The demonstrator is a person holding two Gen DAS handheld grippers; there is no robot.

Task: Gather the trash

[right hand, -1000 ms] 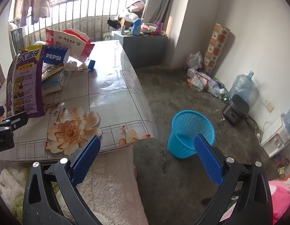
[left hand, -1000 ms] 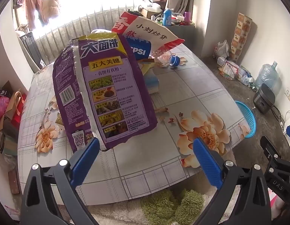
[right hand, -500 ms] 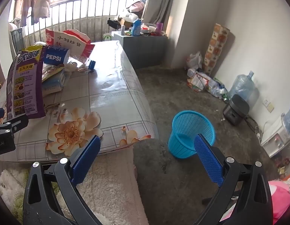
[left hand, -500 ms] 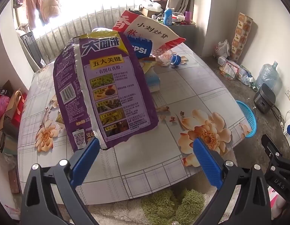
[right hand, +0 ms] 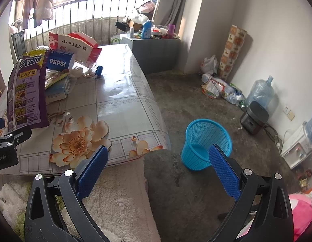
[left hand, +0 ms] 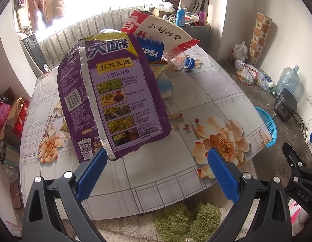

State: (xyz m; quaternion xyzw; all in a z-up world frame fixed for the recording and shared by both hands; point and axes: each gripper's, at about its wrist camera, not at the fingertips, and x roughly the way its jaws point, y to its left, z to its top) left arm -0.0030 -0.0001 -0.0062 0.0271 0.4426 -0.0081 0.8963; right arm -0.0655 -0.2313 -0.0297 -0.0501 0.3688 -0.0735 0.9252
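Behind the purple bag (left hand: 113, 100), table (left hand: 196, 92) litter hides; both claws (left hand: 156, 167) (right hand: 158, 165) gape wide, empty.

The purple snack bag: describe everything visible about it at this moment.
The purple snack bag is a glossy, crinkled foil-plastic pouch with a yellow top band, white Chinese lettering, food photos, barcode, QR code and a silver back seam. It stands tilted over the floral table, its lower edge by the open left gripper's left finger. It hides part of the Pepsi wrapper behind.
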